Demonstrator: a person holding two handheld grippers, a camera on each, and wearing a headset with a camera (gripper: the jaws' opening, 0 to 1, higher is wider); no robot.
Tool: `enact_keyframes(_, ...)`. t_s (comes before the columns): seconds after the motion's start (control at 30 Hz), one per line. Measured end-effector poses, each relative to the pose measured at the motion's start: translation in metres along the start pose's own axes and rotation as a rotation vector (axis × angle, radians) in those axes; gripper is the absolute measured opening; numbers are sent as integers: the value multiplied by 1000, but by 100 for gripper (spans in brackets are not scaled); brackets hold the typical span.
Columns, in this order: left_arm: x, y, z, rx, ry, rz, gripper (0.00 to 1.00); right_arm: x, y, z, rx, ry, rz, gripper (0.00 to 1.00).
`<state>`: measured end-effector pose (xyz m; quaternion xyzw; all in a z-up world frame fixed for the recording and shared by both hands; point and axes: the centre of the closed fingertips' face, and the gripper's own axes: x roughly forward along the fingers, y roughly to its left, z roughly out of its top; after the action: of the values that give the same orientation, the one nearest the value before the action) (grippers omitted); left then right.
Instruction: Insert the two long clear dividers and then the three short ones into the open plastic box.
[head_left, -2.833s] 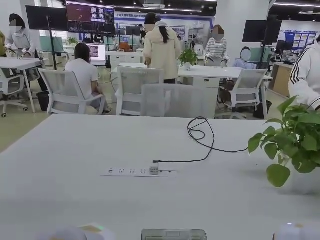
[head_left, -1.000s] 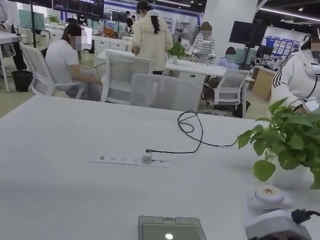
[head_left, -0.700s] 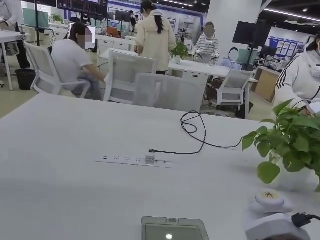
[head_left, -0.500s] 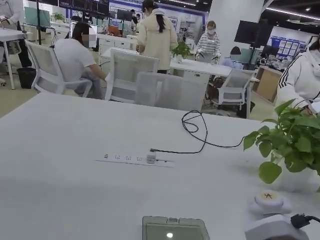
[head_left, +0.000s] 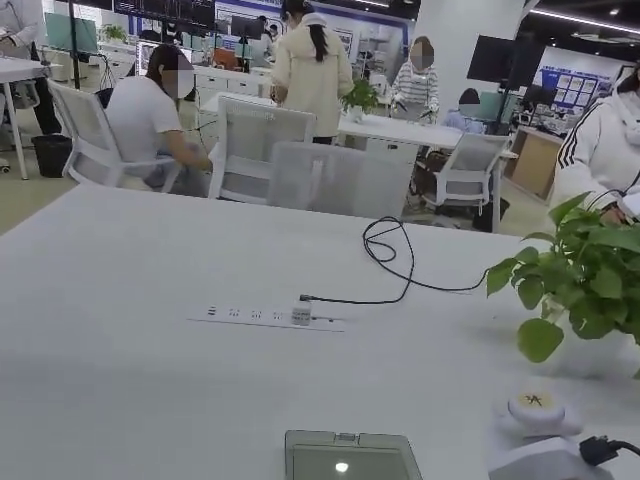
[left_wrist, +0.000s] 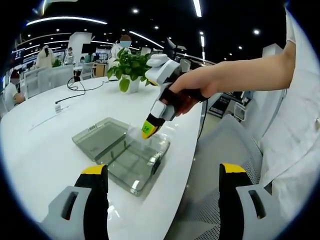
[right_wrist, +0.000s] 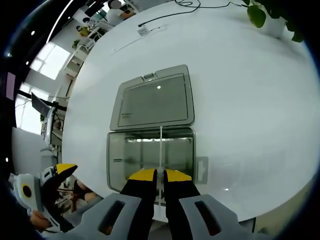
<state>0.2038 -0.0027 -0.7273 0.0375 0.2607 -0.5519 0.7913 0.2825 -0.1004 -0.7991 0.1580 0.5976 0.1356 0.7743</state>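
Right gripper view, looking straight down on the plastic box (right_wrist: 122, 160). Right hand-held gripper (right_wrist: 160, 176): poised above the box's near wall, jaws almost closed, pinching the edge of a thin clear divider (right_wrist: 161, 145). Divider: upright on its edge, running from the jaws across the middle of the box's base to its far wall.

Same gripper from the left gripper view: held in a hand (left_wrist: 192, 90) reaching over the box, yellow tips tilted down just above the open base.

Left hand-held gripper (left_wrist: 163, 170): held off the box's left side, by the edge of the table (right_wrist: 250, 100), jaws spread wide, nothing between them.

Box: grey-tinted, see-through, rectangular. Lid (right_wrist: 154, 102): folded flat on the table against the box's far wall. Small latch tab on the base's right side. Inside the base: the divider, splitting it into a left and a right half.

Beyond the box's lid: white power strip (head_left: 265, 317) with a black cable (head_left: 390, 250) looping away. Beyond the box to the right: leafy potted plant (head_left: 580, 285).
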Motion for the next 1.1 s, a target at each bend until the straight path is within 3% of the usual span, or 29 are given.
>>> enact_keyframes(0.13,0,0,0,0,2,0,94,1,0,0,-3,2,-1,7)
enact_keyframes(0.6,1,-1,-4,0,14,-3,94,9,11,0,-139,27,-28,8)
enact_keyframes(1.1,-1,0,-5,-8,23,11,94,24,7,-5,-163,30,-12,10)
